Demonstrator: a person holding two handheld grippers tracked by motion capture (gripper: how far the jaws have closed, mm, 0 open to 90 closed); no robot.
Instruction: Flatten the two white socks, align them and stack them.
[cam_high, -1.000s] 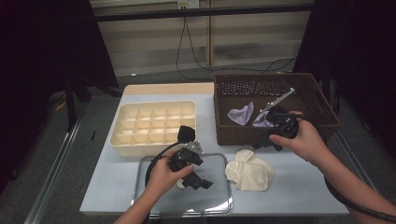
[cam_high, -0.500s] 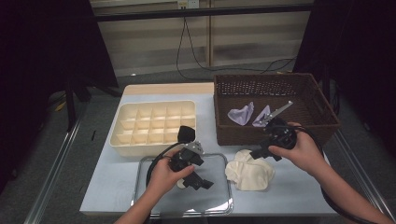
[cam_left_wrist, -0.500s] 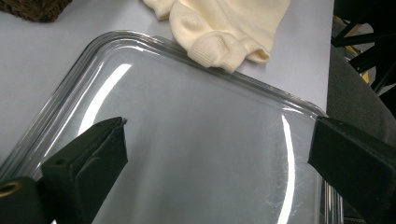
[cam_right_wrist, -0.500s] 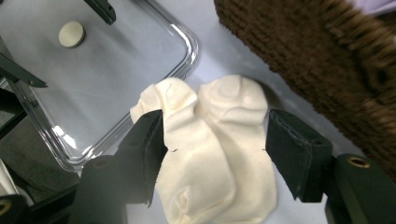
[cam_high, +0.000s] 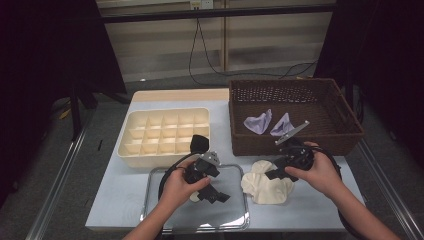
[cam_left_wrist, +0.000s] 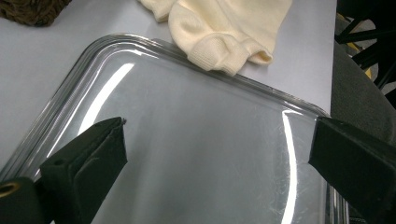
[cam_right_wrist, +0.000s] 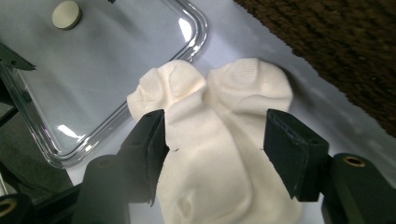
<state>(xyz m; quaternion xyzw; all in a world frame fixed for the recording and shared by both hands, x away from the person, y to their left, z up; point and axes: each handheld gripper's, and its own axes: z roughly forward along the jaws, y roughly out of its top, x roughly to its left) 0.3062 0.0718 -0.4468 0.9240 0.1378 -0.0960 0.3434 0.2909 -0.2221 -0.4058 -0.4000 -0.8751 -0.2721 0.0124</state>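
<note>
Looking down from the high view: right gripper (cam_high: 278, 171) sits at 5 o'clock of the table (cam_high: 115, 200), right on top of the cream socks (cam_high: 265, 186), which lie just beside the tray (cam_high: 165, 222) on its 3 o'clock side and just below the basket (cam_high: 345, 135). Left gripper (cam_high: 214, 192) hangs over the tray near 6 o'clock. Divided box (cam_high: 165, 135) at 10 o'clock; two purple cloths (cam_high: 259, 122) inside the basket. Left gripper view: jaws spread wide over the bare tray (cam_left_wrist: 196, 154), nothing between them; socks (cam_left_wrist: 224, 28) at 12 o'clock, one cuff lapping the tray rim. Right gripper view: jaws spread on either side of the socks (cam_right_wrist: 219, 154); the left jaw touches the fabric, the right one stands just apart, no pinch yet. The jaws have just been closing a little with the socks between them. Tray (cam_right_wrist: 116, 79) at 10 o'clock with a small round disc (cam_right_wrist: 66, 14) on it; basket (cam_right_wrist: 336, 51) at 2 o'clock.
</note>
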